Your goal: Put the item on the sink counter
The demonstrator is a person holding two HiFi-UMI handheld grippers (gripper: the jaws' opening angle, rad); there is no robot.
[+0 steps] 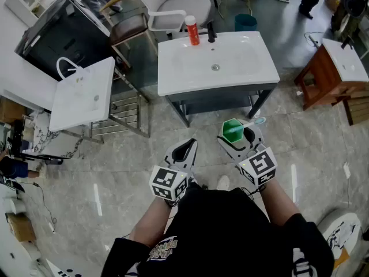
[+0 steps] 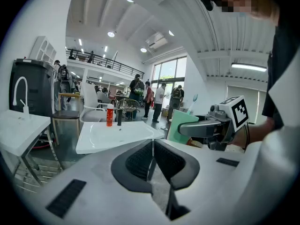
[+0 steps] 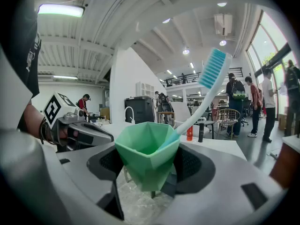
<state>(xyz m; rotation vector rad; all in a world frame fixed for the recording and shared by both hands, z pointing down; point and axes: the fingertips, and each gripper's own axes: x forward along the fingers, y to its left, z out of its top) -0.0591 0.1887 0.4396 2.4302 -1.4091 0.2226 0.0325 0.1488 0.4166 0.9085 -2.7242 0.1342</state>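
My right gripper [image 1: 235,135] [image 3: 149,165] is shut on a green faceted cup [image 3: 146,153] [image 1: 232,130], its pads pressed on the cup's two sides. A toothbrush [image 3: 202,95] with a white handle and blue bristles leans out of the cup to the upper right. The white sink counter [image 1: 214,62] stands ahead of both grippers, with a bare basin in the middle. My left gripper [image 1: 184,151] [image 2: 152,161] is shut, holding nothing, and hangs left of the right one above the floor. The left gripper view shows the cup [image 2: 180,126] at its right.
An orange-red bottle [image 1: 192,30] and a black faucet [image 1: 211,32] stand at the sink's back edge. A second white sink [image 1: 83,91] on a metal frame is at the left. A brown wooden stand [image 1: 323,77] sits right. White chairs [image 1: 184,7] are behind the counter.
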